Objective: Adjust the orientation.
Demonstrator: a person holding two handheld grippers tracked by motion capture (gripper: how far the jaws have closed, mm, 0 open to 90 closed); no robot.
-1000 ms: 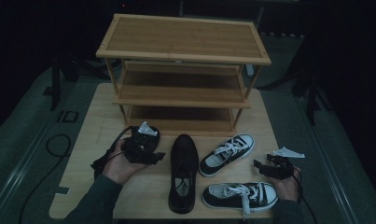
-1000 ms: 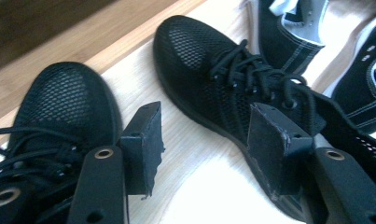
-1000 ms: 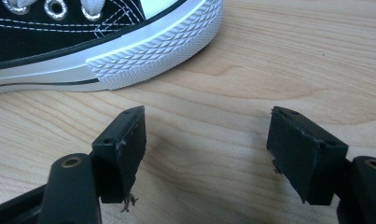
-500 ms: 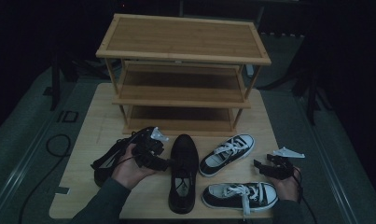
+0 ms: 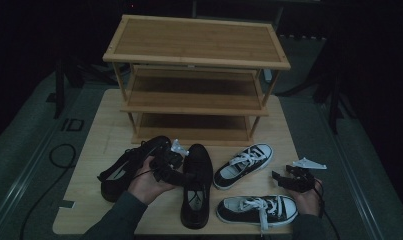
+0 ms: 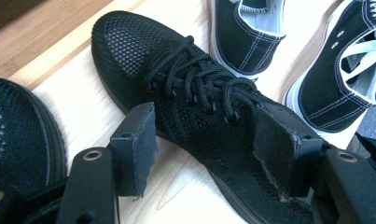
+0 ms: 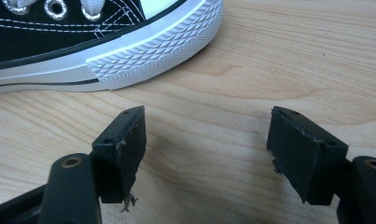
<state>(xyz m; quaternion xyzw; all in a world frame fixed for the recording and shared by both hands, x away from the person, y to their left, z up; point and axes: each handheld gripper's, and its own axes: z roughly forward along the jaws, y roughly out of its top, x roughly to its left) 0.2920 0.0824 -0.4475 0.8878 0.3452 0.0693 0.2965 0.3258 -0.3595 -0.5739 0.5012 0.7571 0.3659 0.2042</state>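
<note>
Black mesh covers the lace-up shoe point(image 6: 209, 116) that is lying on the pale wooden surface point(image 5: 99, 145), straddled by the left gripper point(image 5: 171, 165) in the left gripper view; its fingers point(image 6: 139, 140) have just been opening and are standing apart on either side of the laced upper, one clear of it, the other close against its side. A matching black mesh shoe point(image 5: 126, 167) is resting just left of it. Two black canvas sneakers with white laces and soles point(image 5: 244, 160) are lying to the right. The right gripper point(image 5: 289, 181) is hovering low near the closer sneaker's toe, fingers point(image 7: 125, 149) spread wide over bare wood. A three-tier bamboo shoe rack point(image 5: 196, 75) is standing behind the shoes.
</note>
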